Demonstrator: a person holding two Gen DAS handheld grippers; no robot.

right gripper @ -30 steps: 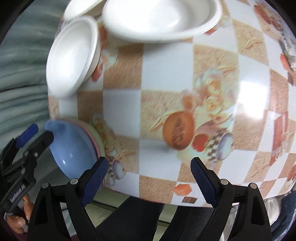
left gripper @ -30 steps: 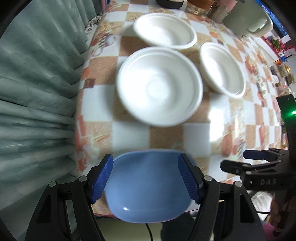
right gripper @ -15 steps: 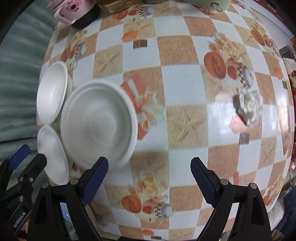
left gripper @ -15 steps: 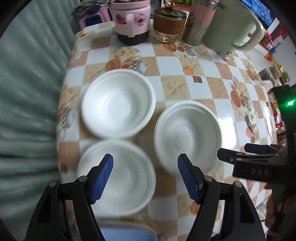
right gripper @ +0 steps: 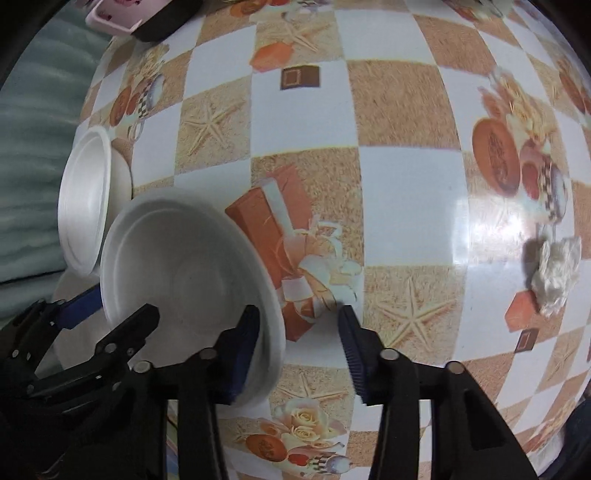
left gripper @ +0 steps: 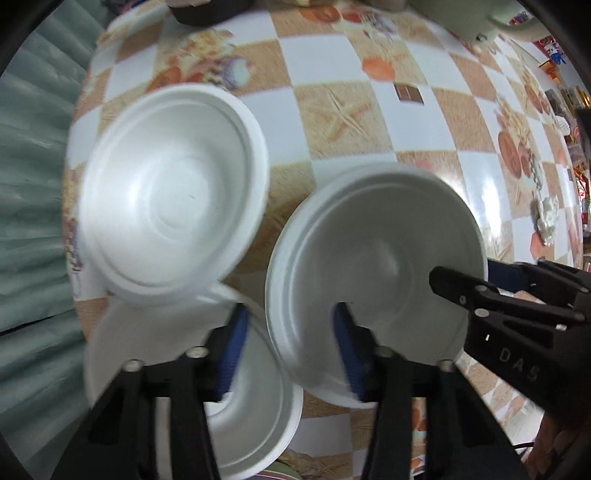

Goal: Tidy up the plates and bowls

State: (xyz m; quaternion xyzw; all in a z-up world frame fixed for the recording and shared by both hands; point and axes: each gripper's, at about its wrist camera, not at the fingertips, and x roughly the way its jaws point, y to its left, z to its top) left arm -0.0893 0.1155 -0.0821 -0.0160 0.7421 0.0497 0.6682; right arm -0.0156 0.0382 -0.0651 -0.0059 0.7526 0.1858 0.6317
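Note:
Three white foam bowls sit on the checkered tablecloth. In the left wrist view the right bowl (left gripper: 376, 280) lies between both grippers, a second bowl (left gripper: 173, 206) is at the upper left, a third (left gripper: 236, 413) is below it. My left gripper (left gripper: 291, 343) is open, its fingers astride the near-left rim of the right bowl. My right gripper (right gripper: 299, 343) is open, straddling the same bowl's (right gripper: 184, 280) right rim; it also shows in the left wrist view (left gripper: 480, 280). Whether any finger touches the rim I cannot tell.
A crumpled white tissue (right gripper: 557, 273) lies on the cloth at the right. A pink and black container (right gripper: 140, 18) stands at the table's back left. A teal curtain (left gripper: 29, 184) hangs beyond the left table edge. A pale green kettle (left gripper: 465, 18) stands at the back.
Both grippers have dropped and moved forward to the right-hand white bowl, and their jaws have narrowed around its rim. The blue plate has left the views.

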